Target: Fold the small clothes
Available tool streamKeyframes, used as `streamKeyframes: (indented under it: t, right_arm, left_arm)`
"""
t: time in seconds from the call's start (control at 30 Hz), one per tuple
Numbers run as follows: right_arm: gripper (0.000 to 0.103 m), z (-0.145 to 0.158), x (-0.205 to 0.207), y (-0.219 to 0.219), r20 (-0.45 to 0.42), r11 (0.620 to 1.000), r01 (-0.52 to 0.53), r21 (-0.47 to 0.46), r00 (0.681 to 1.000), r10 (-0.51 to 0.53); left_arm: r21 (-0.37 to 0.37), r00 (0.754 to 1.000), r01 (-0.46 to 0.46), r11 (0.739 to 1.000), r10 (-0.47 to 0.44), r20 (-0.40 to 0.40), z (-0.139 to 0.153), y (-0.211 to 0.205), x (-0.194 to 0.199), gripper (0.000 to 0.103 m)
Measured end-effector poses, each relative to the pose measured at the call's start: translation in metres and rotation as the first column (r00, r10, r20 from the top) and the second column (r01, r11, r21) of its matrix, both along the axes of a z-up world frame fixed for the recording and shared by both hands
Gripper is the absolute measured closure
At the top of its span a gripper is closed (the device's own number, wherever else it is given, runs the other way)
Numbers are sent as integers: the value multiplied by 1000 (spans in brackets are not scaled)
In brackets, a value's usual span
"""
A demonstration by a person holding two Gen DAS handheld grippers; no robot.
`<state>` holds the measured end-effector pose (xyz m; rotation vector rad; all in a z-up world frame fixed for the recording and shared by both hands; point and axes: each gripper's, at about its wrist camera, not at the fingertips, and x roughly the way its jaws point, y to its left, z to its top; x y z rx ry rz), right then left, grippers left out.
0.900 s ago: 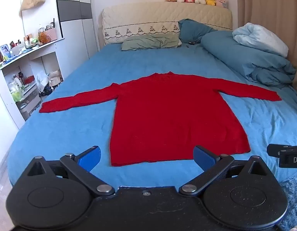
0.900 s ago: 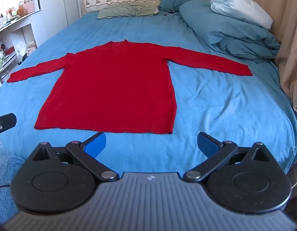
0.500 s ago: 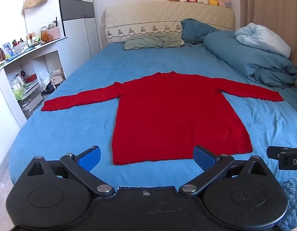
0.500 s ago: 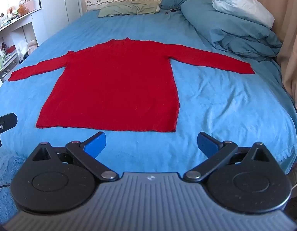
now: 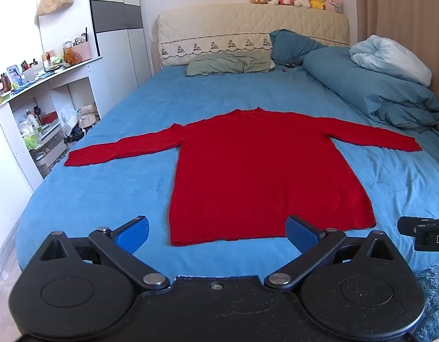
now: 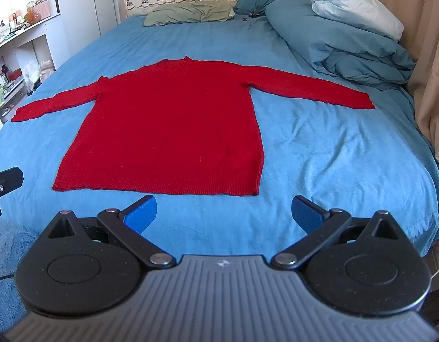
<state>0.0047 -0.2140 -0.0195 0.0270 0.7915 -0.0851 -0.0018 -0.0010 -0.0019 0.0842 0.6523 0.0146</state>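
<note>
A red long-sleeved sweater [image 5: 256, 171] lies flat on the blue bed [image 5: 111, 188], both sleeves spread out sideways, hem toward me. It also shows in the right wrist view [image 6: 173, 131]. My left gripper [image 5: 218, 232] is open and empty, hovering just in front of the hem near its left half. My right gripper [image 6: 223, 213] is open and empty, just in front of the hem's right corner. Neither touches the sweater.
A heaped blue duvet [image 5: 376, 94] with a pale pillow fills the bed's far right. Pillows [image 5: 230, 62] and a headboard stand at the far end. White shelves with clutter [image 5: 34, 119] line the left. A curtain [image 6: 430, 65] hangs right. A fluffy blue rug [image 6: 5, 256] lies below.
Both grippers have drifted slightly closer to the bed and the sweater's hem. The view shifted a little right. The jaws stayed open and the sweater has not moved.
</note>
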Motion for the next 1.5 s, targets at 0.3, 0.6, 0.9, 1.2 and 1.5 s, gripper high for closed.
streamKeyframes:
  t: [0.3, 0.6, 0.9, 1.2, 1.5]
  right_arm:
    - [0, 0, 0, 1, 0, 1000, 1, 1, 1000, -1]
    - [0, 0, 0, 2, 1, 1000, -1, 0, 1000, 1]
    - [0, 3, 1, 4, 1, 1000, -4, -4, 1000, 4]
    - [0, 4, 3, 7, 1, 1000, -11, -5, 1000, 11]
    - [0, 3, 4, 5, 2, 1000, -13, 0, 1000, 13]
  left_arm:
    - [3, 1000, 2, 1000, -2, 7, 0, 0, -3, 0]
    - [-9, 1000, 2, 1000, -2, 6, 2, 0, -3, 0]
    - [-10, 1000, 3, 1000, -3, 8, 4, 2, -3, 0]
    - [-9, 1000, -1, 1000, 1, 7, 4, 0, -3, 0]
    - [-19, 1000, 7, 1000, -6, 5, 5, 0, -3, 0]
